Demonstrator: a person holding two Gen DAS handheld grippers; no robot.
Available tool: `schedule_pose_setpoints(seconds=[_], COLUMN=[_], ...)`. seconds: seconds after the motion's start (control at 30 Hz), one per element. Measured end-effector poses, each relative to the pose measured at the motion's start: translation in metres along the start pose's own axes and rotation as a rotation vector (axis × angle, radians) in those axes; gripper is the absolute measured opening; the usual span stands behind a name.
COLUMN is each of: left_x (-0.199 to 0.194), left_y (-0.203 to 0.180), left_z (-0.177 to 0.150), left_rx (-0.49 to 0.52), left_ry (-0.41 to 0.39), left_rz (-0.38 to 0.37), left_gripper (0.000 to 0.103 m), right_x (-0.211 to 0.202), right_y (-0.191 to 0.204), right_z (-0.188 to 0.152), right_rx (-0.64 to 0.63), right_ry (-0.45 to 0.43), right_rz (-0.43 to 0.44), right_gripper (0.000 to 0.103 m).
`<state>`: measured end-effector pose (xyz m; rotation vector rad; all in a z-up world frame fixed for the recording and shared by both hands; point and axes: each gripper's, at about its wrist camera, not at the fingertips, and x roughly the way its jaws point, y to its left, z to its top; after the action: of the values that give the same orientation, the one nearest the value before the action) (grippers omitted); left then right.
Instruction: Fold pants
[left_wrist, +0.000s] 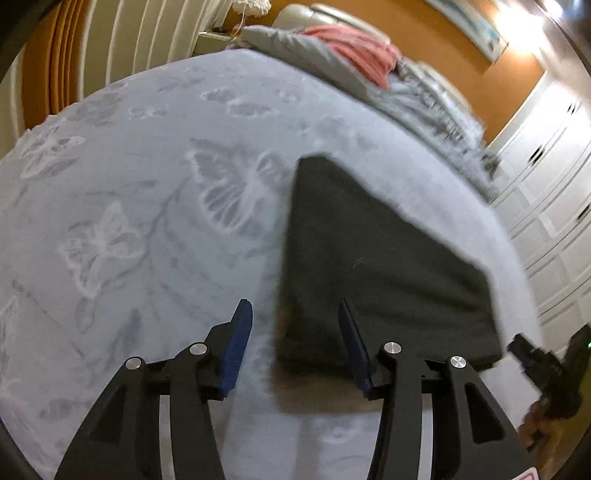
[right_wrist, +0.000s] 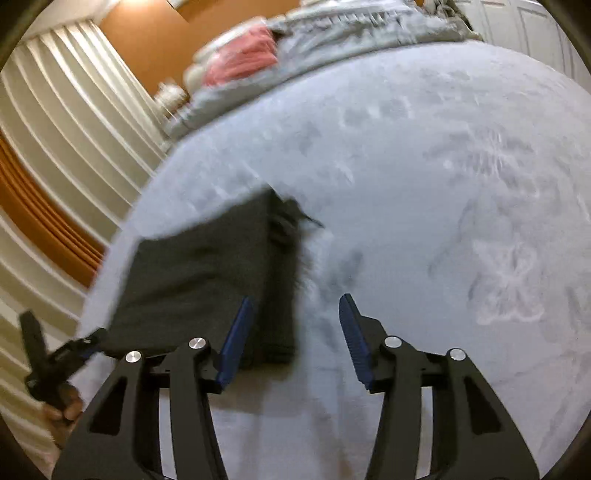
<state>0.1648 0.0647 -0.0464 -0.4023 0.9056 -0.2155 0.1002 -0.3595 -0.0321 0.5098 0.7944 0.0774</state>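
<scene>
The dark grey pants (left_wrist: 376, 258) lie folded into a flat rectangle on the pale bedspread; they also show in the right wrist view (right_wrist: 210, 280). My left gripper (left_wrist: 295, 314) is open and empty, hovering over the near left corner of the pants. My right gripper (right_wrist: 295, 310) is open and empty, above the near right edge of the pants. The right gripper shows at the far right of the left wrist view (left_wrist: 546, 369). The left gripper shows at the lower left of the right wrist view (right_wrist: 55, 358).
The bedspread (left_wrist: 147, 221) is light blue-grey with butterfly prints. A rumpled grey blanket (left_wrist: 424, 92) and a pink cloth (left_wrist: 358, 51) lie at the head of the bed. White wardrobe doors (left_wrist: 554, 184) stand to the right, curtains (right_wrist: 55, 129) to the left.
</scene>
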Motion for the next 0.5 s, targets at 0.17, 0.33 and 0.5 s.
schedule_pose_setpoints(seconds=[0.17, 0.33, 0.5], left_x=[0.021, -0.001, -0.051], left_y=[-0.018, -0.032, -0.048], left_z=[0.004, -0.015, -0.051], left_rx=[0.059, 0.222, 0.307], left_ry=[0.040, -0.022, -0.110], left_rz=[0.071, 0.190, 0.176], left_gripper=[0.055, 0.054, 0.077], right_x=[0.021, 0.022, -0.050], right_y=[0.021, 0.010, 0.038], right_z=[0.001, -0.006, -0.034], right_rx=[-0.075, -0.051, -0.179], right_ry=[0.044, 0.076, -0.098], right_rz=[-0.008, -0.087, -0.155], right_gripper=[0.048, 0.060, 0.087])
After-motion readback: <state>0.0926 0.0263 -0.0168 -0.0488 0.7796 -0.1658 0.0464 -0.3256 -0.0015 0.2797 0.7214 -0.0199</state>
